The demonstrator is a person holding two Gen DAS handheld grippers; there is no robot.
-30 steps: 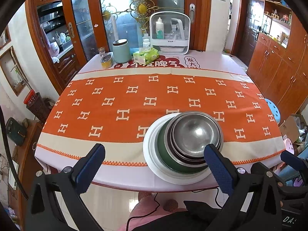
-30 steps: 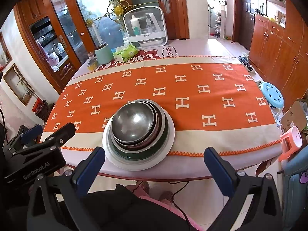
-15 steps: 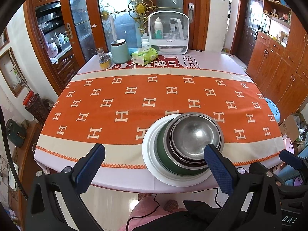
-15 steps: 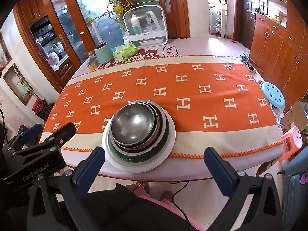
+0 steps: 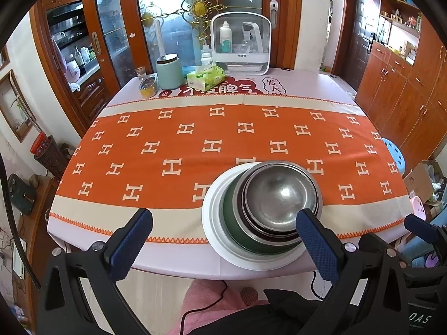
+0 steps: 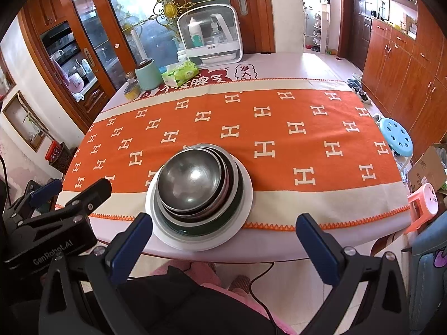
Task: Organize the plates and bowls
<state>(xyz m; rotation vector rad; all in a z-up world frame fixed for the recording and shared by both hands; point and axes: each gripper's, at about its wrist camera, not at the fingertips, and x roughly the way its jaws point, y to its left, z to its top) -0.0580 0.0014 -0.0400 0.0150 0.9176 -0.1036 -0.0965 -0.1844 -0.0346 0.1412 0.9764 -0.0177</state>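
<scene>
A white plate [image 5: 215,223] [image 6: 245,203] lies at the table's near edge and carries a nested stack: a green bowl [image 5: 234,223] at the bottom, then steel bowls, with the top steel bowl [image 5: 280,194] [image 6: 190,180] empty. My left gripper [image 5: 223,233] is open, held short of the table edge, its right finger in front of the stack's rim. My right gripper [image 6: 223,240] is open too, hovering before the edge with the stack just left of its centre. Nothing sits between either pair of fingers.
An orange H-patterned cloth [image 5: 223,145] covers the table. At the far end stand a white dispenser box [image 5: 240,46], a mint canister [image 5: 167,69], a tissue pack [image 5: 205,76] and a small jar [image 5: 148,86]. Wooden cabinets [image 5: 405,92] line the right; a blue stool [image 6: 396,136] stands beside the table.
Both grippers have drifted slightly; the view shifts a little. The stack has not moved and both grippers stay open.
</scene>
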